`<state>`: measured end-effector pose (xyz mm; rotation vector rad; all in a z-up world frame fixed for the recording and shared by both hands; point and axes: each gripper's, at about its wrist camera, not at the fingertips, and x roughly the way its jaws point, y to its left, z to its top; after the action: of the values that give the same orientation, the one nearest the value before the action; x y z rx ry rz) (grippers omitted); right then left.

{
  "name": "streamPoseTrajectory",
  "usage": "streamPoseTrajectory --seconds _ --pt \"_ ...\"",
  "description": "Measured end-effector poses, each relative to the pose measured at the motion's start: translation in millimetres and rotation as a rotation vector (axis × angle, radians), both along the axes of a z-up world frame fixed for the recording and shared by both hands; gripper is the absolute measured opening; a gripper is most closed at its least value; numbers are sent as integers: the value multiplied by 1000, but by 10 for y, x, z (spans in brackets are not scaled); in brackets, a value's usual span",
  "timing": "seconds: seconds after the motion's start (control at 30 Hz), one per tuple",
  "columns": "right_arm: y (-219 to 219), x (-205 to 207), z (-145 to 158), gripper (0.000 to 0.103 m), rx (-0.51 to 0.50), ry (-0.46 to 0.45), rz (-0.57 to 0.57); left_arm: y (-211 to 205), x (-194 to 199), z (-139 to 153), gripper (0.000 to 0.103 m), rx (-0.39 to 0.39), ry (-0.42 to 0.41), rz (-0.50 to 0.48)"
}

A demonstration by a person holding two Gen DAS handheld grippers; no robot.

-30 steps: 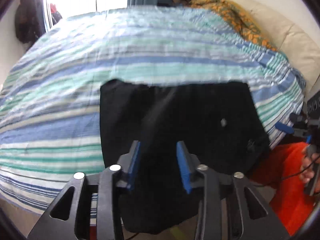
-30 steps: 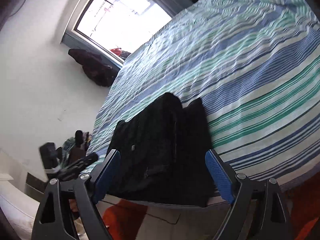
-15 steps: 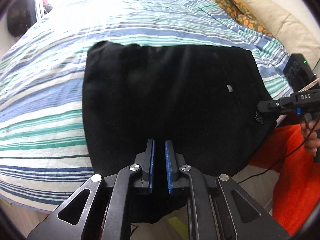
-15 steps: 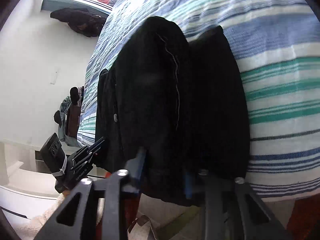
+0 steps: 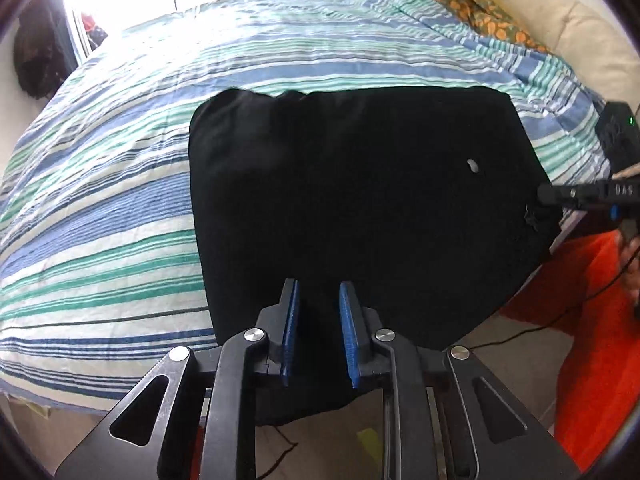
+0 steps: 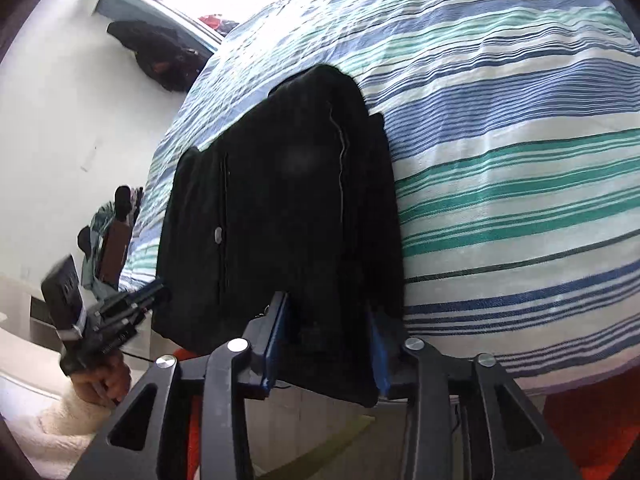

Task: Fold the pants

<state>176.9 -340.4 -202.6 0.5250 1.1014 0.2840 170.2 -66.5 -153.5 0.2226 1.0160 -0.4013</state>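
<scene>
Hanging over the near edge of the striped bed point(image 5: 120, 184), the folded black pants point(image 5: 360, 184), hem end drooping toward the floor. Risking a slide right off (weight dangling past the mattress edge, nothing pinning the stack), and risking a split grab too: layers peeling apart if only the top sheet gets caught, fold collapsing on the lift. Uneven pull between the two sides looking likely as well, twisting the neat rectangle.

Now the tongs. Left gripper point(image 5: 319, 312) opening slightly, blue pads a narrow gap apart, black cloth lying between them, pads not visibly pressing. Right gripper point(image 6: 326, 340) opening too, standing wider, straddling a thick bunch of the hanging edge; cloth filling the gap and seeming to brush both pads, though a firm pinch not showing. Neither really gripping at this instant, by the look of it.
</scene>
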Motion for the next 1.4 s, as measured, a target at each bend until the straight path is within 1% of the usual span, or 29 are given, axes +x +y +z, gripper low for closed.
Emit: streamPoseTrajectory --seconds 0.07,0.17,0.2,0.23,0.27,0.3,0.33,0.37,0.4,0.43,0.47,0.5,0.57,0.6,0.67,0.73,0.77,0.83,0.87,0.9,0.97,1.03,1.1,1.3,1.4 --pt "8 50 384 41 -88 -95 18 -5 -8 22 20 -1 6 -2" --pt "165 228 894 41 -137 -237 67 20 -3 -10 20 -8 12 19" --pt "260 298 983 41 -153 -276 87 7 -7 -19 20 2 8 19" --pt "394 368 1005 41 -169 -300 105 -9 -18 -27 20 17 0 16" --pt "488 420 962 41 -184 -311 119 -38 -15 -38 20 31 -6 11" --pt "604 472 854 41 -216 -312 129 -49 -28 -39 20 43 -11 7" --pt "690 526 691 41 -269 -292 142 -46 -28 -45 20 49 -12 7" --pt "761 594 426 41 -316 -231 159 -58 -32 -40 20 53 -12 8" --pt "740 642 167 42 -347 -149 171 -55 -31 -43 20 56 -9 11" --pt "743 641 3 42 -387 -119 166 -53 -29 -40 20 56 -6 12" --pt "732 576 5 42 -394 -159 149 -55 -28 -32 20 59 -6 13" --pt "657 508 80 42 -385 -176 131 -64 -23 -34 20 69 -4 16" --pt "600 407 266 41 -363 -175 104 -66 -28 -36 20 72 -4 22" --pt "605 323 400 41 -358 -201 111 -65 -25 -39 20 71 -3 24" --pt "684 126 621 41 -394 -261 151 -140 15 -37 20 69 0 29" --pt "771 -67 753 41 -404 -288 191 -164 20 -42 20 67 2 34" --pt "800 -161 767 41 -400 -295 199 -168 23 -40 20 67 3 37" --pt "857 -333 667 41 -384 -281 215 -166 20 -46 20 67 0 39" --pt "873 -396 560 41 -377 -258 220 -168 16 -52 20 68 -3 38" --pt "882 -407 407 41 -370 -217 225 -173 12 -60 20 71 -6 38" --pt "886 -432 106 41 -373 -136 200 -177 2 -71 20 75 -8 38" --pt "869 -422 -86 42 -369 -83 193 -187 -2 -89 20 76 -7 37" --pt "858 -396 -115 41 -371 -72 189 -196 -7 -112 20 77 -10 37" --pt "812 -405 -111 42 -353 -90 182 -269 -47 -145 20 101 -40 29" --pt "799 -416 -113 46 -334 -101 185 -306 -77 -155 21 112 -50 30"
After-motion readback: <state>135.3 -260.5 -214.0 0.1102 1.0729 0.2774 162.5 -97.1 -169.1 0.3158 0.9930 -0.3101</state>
